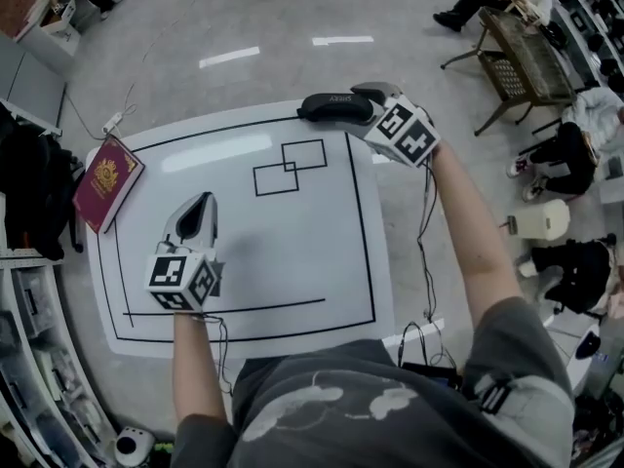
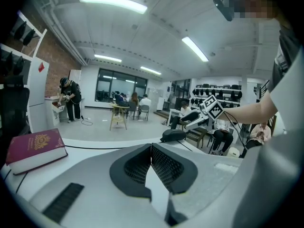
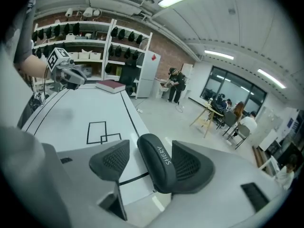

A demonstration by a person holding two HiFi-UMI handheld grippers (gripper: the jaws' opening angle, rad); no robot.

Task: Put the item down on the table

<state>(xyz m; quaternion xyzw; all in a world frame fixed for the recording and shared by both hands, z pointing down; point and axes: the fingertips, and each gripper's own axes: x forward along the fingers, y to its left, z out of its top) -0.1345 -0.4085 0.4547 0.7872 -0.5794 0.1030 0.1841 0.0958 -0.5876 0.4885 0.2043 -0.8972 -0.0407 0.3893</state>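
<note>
Your right tool reached to about 1 o'clock on the white tabletop, at its far edge, with its jaws spread. The black oblong glasses case with pale lettering on its side stood between those jaws. It lay against the pad on the 3 o'clock side, and a clear gap separated it from the pad on the 9 o'clock side, so the tool was not pinching it. The case sat at the far rim of the tabletop, just beyond the black border line. From these views you could not tell whether its underside rested fully on the surface. Your left tool was over the tabletop at about 8 o'clock, well apart from the case and pointing toward 12 o'clock. Its jaws were pressed together at the tips and nothing was between them. A maroon hardback book with a gold crest on its cover lay flat at the 9 o'clock edge, partly overhanging the rim and outside the border line. Two overlapping rectangles drawn in black outline marked the tabletop toward 12 o'clock, between the two tools and nearer the right one. A brown wooden chair stood on the floor off toward 2 o'clock.
</note>
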